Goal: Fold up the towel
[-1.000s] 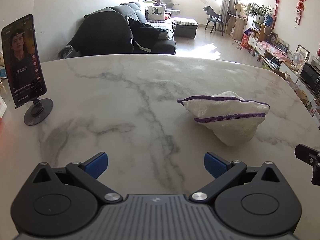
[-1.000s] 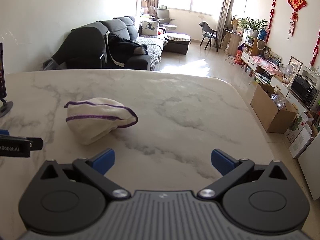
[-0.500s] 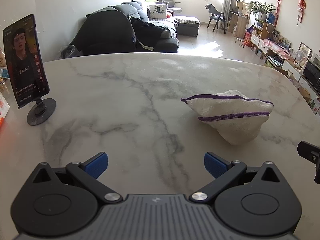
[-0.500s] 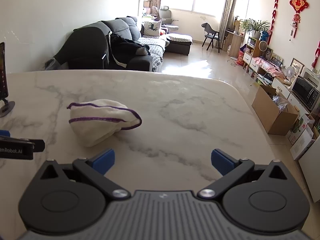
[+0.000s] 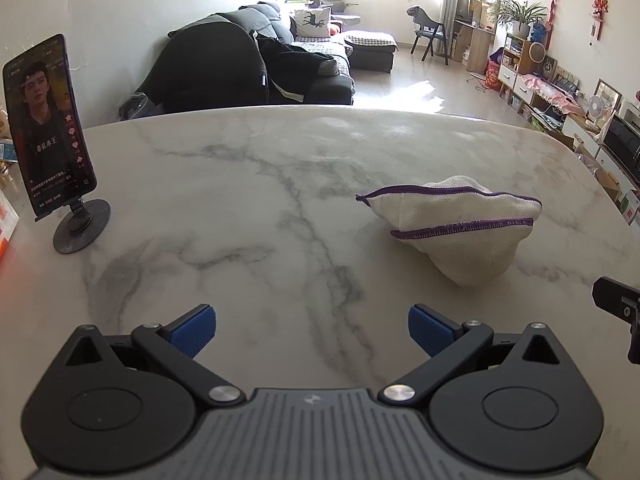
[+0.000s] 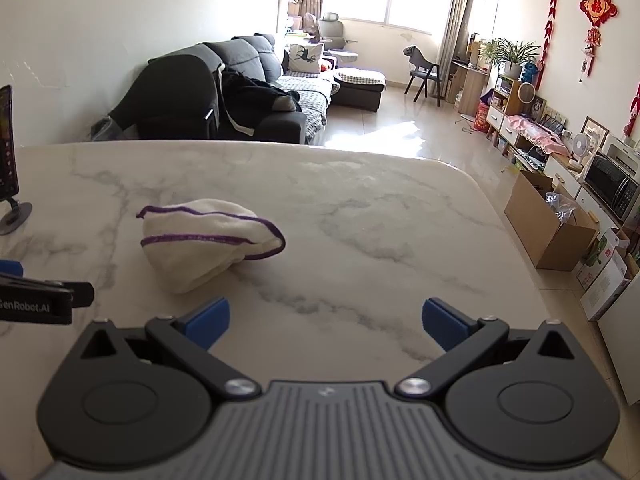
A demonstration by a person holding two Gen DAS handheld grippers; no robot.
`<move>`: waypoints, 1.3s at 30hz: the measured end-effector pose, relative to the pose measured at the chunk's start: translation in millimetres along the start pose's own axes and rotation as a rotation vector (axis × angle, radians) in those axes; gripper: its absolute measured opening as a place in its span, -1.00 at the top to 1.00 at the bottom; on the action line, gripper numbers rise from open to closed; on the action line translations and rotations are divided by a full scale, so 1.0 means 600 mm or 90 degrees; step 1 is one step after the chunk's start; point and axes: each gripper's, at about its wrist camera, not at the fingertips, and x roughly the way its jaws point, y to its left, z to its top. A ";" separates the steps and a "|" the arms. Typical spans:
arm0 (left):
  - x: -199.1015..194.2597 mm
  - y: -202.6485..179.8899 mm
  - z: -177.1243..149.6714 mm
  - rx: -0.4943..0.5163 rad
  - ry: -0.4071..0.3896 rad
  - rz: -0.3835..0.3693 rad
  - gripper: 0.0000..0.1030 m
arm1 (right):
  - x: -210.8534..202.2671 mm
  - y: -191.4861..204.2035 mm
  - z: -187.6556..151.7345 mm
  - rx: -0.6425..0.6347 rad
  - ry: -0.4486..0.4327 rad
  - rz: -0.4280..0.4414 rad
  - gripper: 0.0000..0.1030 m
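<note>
The towel [image 5: 460,232] lies bunched on the marble table [image 5: 240,184], between both grippers. Left gripper [image 5: 312,330] and right gripper [image 6: 326,320] gape wide, empty. Pinch purple-hemmed corners; which are free is unclear.

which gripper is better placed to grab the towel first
Probably the left, narrowly. The towel lies bunched on the marble table between both. Its purple-edged corner juts toward the left gripper, open and empty. The right gripper, also open, points past the towel's right.
</note>
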 end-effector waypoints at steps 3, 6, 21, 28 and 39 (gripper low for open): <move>0.000 0.000 0.000 0.002 0.000 0.000 -0.99 | 0.000 0.000 -0.001 0.001 0.000 0.000 -1.00; 0.001 0.000 0.000 0.006 0.002 0.006 -0.99 | 0.001 0.000 -0.001 0.002 0.001 0.000 -1.00; -0.002 0.000 -0.001 0.006 0.001 0.014 -0.99 | 0.000 0.008 -0.002 0.002 0.003 0.007 -1.00; -0.004 0.003 0.000 0.004 0.000 0.017 -0.99 | -0.004 0.009 -0.003 0.002 0.003 0.008 -1.00; -0.004 0.003 0.000 0.007 0.001 0.017 -0.99 | 0.002 0.010 0.002 0.001 0.006 0.012 -1.00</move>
